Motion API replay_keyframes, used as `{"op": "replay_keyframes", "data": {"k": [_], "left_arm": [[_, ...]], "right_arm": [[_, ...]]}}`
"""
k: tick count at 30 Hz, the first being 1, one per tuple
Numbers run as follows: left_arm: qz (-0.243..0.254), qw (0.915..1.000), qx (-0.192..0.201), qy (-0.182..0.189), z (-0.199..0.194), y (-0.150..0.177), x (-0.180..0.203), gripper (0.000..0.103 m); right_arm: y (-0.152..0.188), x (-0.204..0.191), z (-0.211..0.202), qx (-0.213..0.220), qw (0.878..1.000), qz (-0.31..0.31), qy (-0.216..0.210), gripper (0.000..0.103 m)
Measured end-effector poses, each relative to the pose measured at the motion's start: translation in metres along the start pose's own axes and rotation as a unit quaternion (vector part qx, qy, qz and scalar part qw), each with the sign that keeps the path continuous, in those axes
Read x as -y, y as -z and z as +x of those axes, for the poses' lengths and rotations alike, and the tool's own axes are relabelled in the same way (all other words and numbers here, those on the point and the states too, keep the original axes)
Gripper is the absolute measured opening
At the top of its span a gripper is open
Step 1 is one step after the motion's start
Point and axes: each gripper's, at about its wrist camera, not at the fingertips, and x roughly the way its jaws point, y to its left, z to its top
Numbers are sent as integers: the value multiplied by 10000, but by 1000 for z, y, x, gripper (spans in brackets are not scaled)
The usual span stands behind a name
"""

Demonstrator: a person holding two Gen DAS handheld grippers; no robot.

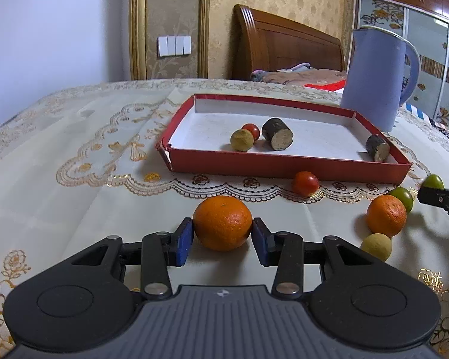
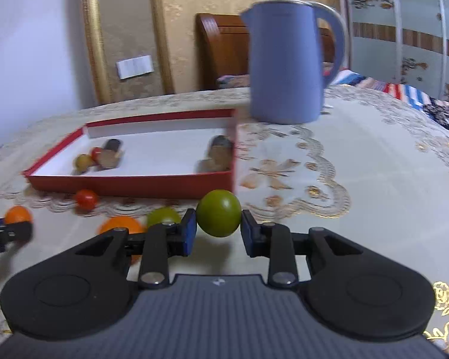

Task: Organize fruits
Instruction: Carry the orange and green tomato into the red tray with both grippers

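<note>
1. While four pieces already lie in the red box (image 1: 284, 166), several fruits wait on the tabletop (image 1: 74, 209).
2. Left gripper (image 1: 223, 236) fingers clamp an orange (image 1: 222, 223) resting on the tabletop.
3. Right gripper (image 2: 218, 229) fingers pinch a green fruit (image 2: 218, 217), lifted near the box.

Table (image 1: 74, 179) bears tray (image 1: 284, 166), jug (image 1: 374, 83).

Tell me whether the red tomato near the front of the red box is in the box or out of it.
Out. The red tomato lies on the tablecloth just in front of the red box.
</note>
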Motion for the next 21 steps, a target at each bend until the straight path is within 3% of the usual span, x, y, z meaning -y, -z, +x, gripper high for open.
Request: {"op": "replay_keyframes", "data": {"k": [10, 21], "left_arm": [[120, 9997, 220, -6, -11, -11, 9, 41], [124, 9997, 211, 89, -1, -26, 18, 41]], "right_arm": [[-7, -21, -6, 167, 9997, -123, -143, 29], [-12, -25, -4, 234, 9994, -154, -182, 30]]}}
